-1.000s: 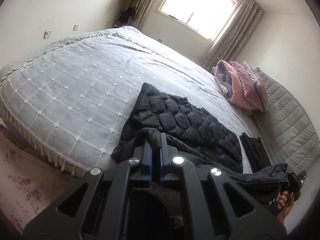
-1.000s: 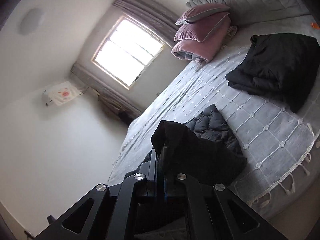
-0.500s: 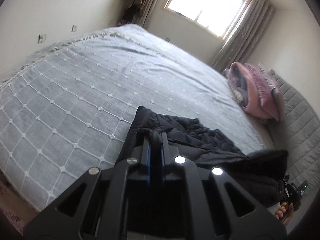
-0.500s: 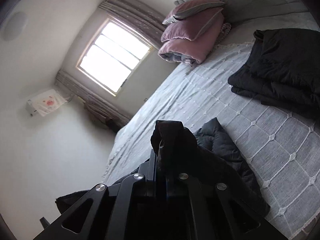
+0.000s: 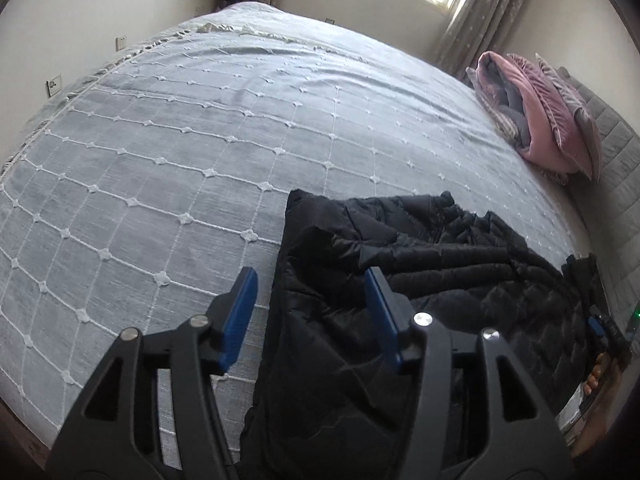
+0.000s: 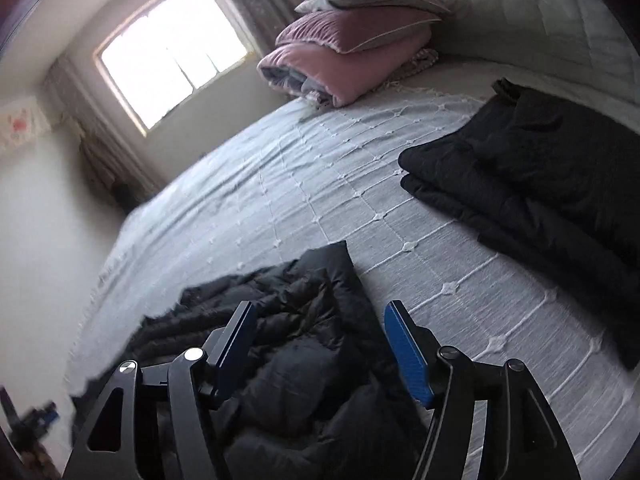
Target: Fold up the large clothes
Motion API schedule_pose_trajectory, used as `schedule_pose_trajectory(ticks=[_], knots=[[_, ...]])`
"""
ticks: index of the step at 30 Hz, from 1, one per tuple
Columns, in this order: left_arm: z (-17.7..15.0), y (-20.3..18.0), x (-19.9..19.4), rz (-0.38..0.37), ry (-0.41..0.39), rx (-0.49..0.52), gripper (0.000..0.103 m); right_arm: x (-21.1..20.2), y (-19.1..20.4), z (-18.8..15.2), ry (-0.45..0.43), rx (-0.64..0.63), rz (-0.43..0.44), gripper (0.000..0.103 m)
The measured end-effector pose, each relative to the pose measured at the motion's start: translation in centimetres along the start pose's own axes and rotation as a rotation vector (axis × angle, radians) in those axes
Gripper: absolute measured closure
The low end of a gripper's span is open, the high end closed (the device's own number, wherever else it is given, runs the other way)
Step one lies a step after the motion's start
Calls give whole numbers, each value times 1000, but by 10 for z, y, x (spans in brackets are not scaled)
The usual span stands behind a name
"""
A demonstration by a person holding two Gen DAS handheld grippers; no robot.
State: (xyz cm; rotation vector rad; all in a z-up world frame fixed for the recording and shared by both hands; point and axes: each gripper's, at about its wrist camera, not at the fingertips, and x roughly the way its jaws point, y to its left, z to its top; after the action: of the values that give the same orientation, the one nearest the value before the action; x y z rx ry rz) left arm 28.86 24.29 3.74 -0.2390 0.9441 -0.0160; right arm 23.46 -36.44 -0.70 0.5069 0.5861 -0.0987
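Left wrist view: left gripper (image 5: pixel 310 312) has just been opening — its blue pads (image 5: pixel 240 316) now stand apart, nothing pinched. The black puffer jacket (image 5: pixel 400 280) lies on the grey bedspread (image 5: pixel 180 140) under and ahead of the jaws, its left edge between the two pads but not pressed. Looks like the far half was carried over onto the near half and let go so the fold settles. Right wrist view: right gripper (image 6: pixel 318 344) also released, jaws having just spread, with the jacket rumpled beneath and just ahead of them. Blurred at the left edge here, so the dark shape low in that corner is probably the other gripper. Well off to this gripper's right sits a folded dark garment (image 6: pixel 540 184), likely a finished piece parked clear; pink bedding (image 6: pixel 344 60) stacked far ahead by the headboard.
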Motion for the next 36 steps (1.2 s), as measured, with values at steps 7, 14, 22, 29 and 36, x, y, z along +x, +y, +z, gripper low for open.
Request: schedule_pose_trajectory(ticks=[7, 14, 22, 29, 36], knots=[[-1, -12, 41, 25, 79, 63, 70, 57, 16, 0, 117, -211, -97, 42], [-8, -33, 40, 137, 24, 139, 96, 79, 59, -27, 113, -467, -242, 94], [11, -53, -3, 173, -122, 141, 97, 57, 74, -32, 14, -514, -302, 98], [28, -74, -18, 196, -208, 168, 97, 36, 87, -18, -73, -511, -310, 98], [67, -92, -9, 215, -250, 158, 98, 32, 99, 13, -133, -473, -305, 99]])
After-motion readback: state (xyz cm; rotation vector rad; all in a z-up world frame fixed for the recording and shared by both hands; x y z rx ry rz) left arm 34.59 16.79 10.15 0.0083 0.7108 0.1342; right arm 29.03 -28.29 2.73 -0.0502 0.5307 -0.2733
